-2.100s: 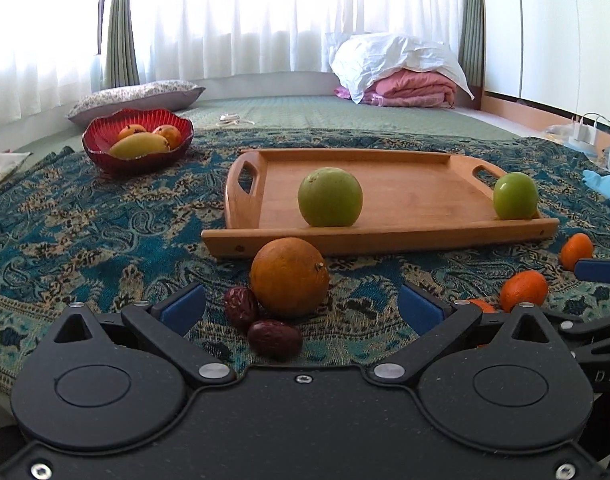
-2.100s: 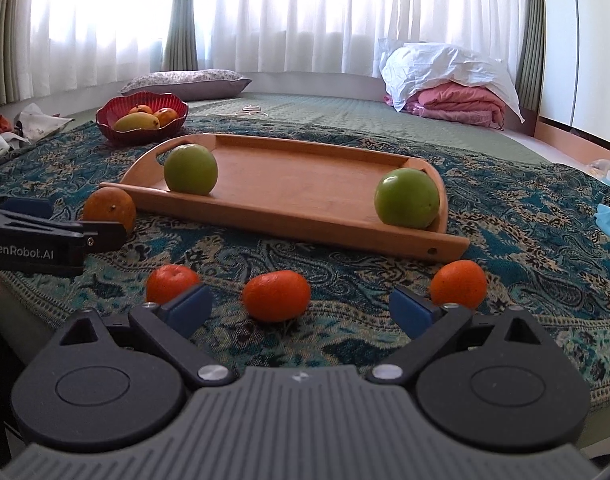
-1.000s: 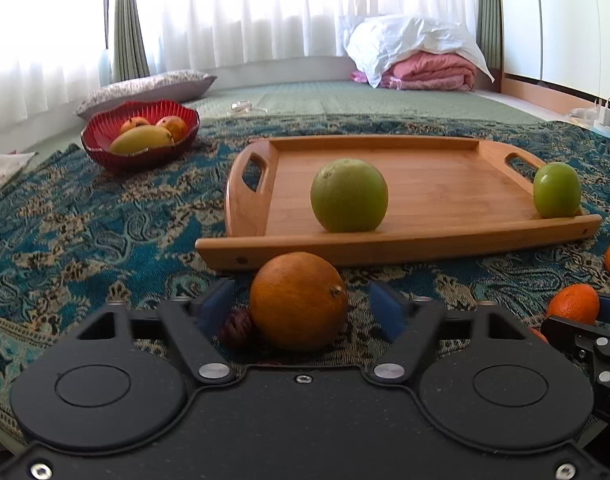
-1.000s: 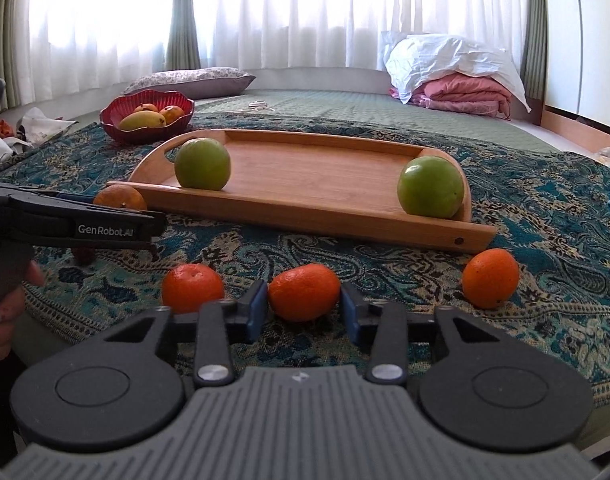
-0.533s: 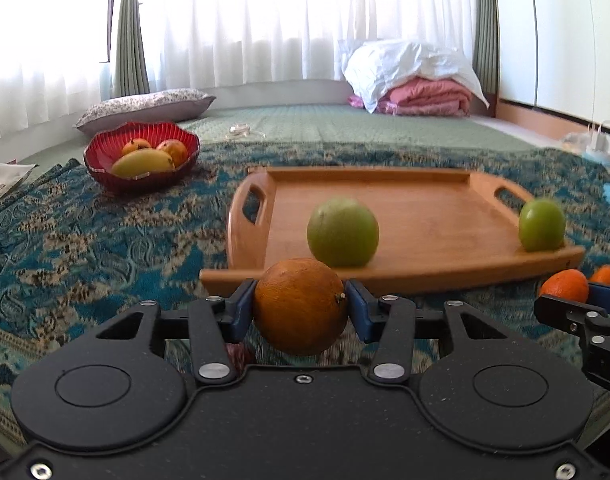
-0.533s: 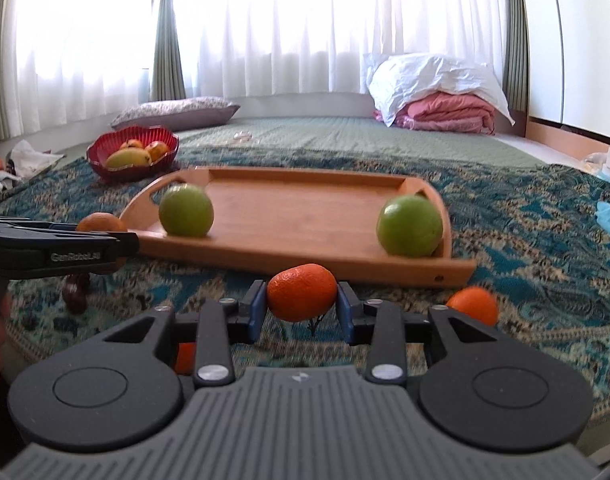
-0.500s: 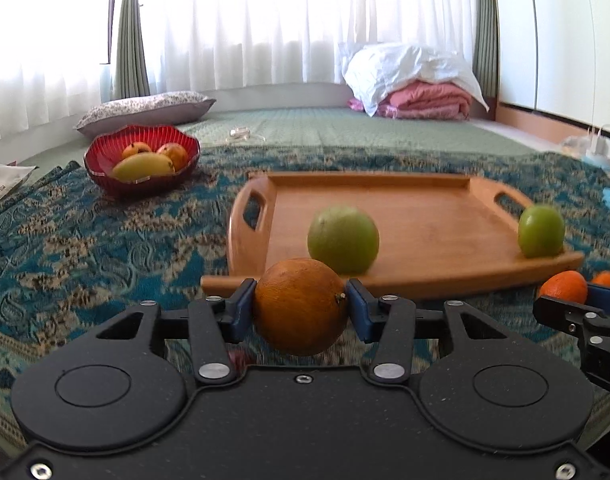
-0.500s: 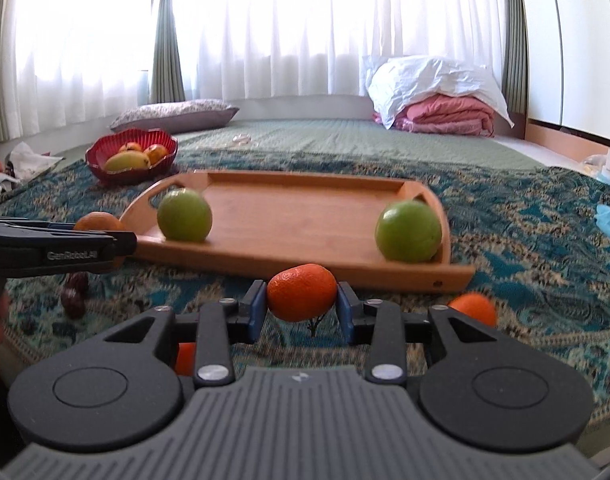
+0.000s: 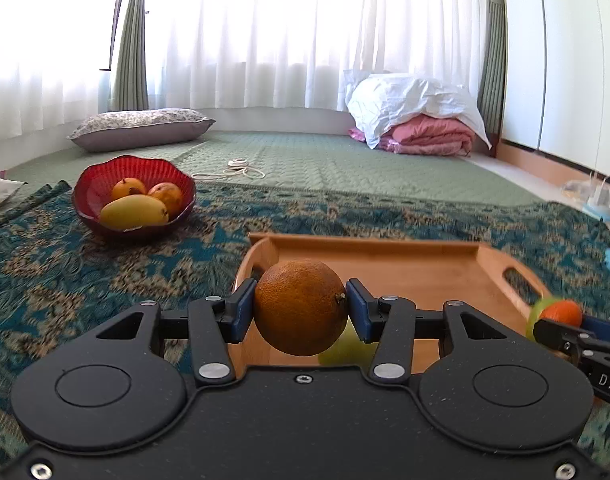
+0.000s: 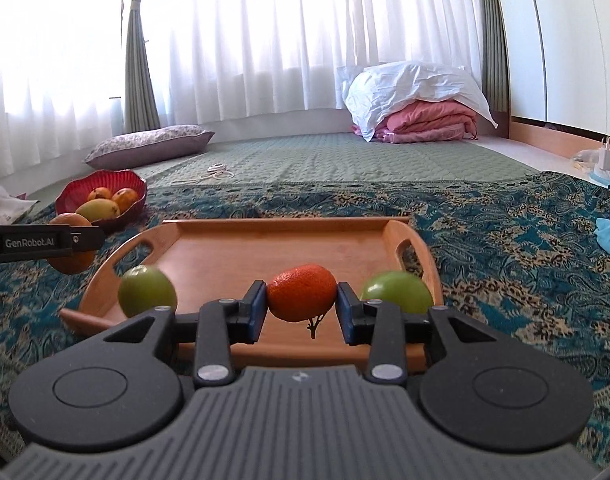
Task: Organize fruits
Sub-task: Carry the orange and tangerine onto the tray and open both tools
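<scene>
Both grips engaged. Left gripper [image 9: 300, 312] pinching a large, round, dull-orange fruit with rough brownish skin [image 9: 300, 306], blue pads [image 9: 241, 314] flat against its sides, fruit held clear of the cloth and in line with the near left corner of the shallow rectangular bamboo tray [image 9: 385, 246]. Right gripper [image 10: 301, 312] pinching a small, bright-orange, slightly flattened mandarin [image 10: 302, 297] with a short dark stem hanging beneath, held above the tray's near edge [image 10: 265, 222].

Step in hand, as judged: carrying both fruits over to the tray. Recommended practice: clear the raised rim before lowering; set each fruit on bare wood, apart from the two round green fruits, left [image 10: 147, 291] and right [image 10: 397, 292], already resting near the front edge; lower until contact before releasing, since round fruit likely to roll on smooth wood; keep the two grippers apart to avoid collision.

Also noted: red scalloped glass bowl [image 9: 89, 192] holding yellow and orange fruit, well apart to the left on the teal patterned cloth [image 9: 65, 272].
</scene>
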A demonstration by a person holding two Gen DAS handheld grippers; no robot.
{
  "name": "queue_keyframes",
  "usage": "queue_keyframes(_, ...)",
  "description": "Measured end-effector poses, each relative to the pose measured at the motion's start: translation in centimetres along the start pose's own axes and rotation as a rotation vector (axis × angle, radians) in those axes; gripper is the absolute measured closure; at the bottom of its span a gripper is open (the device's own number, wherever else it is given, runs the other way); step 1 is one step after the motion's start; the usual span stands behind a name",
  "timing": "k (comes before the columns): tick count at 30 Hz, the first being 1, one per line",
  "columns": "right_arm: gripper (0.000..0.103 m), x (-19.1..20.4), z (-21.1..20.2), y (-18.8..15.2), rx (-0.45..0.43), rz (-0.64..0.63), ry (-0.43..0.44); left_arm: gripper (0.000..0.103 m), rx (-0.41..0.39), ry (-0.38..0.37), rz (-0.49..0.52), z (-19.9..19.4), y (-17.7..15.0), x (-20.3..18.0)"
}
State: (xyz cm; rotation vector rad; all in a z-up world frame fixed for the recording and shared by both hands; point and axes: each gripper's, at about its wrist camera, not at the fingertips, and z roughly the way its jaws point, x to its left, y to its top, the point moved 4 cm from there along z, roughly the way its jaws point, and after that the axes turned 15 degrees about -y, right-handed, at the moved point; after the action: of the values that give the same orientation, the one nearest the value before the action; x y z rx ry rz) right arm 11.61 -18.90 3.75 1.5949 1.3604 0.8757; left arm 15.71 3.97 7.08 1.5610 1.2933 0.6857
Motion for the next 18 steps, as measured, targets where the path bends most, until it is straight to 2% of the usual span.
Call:
queue_keyframes(3,0.062,-0.1,1.2,0.8,0.012,0.015,-0.006,0.057,0.018,-0.013,-0.022,1.6,1.0,0.9)
queue_keyframes(9,0.062,-1.2,4.3,3.4,0.044,0.023,-0.022,0.057,0.109,-0.05,-0.079,5.6,2.1,2.5)
queue_keyframes(13,0.062,-2.5,7.7,5.4,0.12,0.028,-0.043,0.057,0.171,-0.074,-0.131,8.4,2.8,3.3)
queue_keyframes(18,0.062,-3.6,11.7,5.4,0.251,0.022,-0.05,0.057,0.247,-0.082,-0.142,11.2,2.5,3.4)
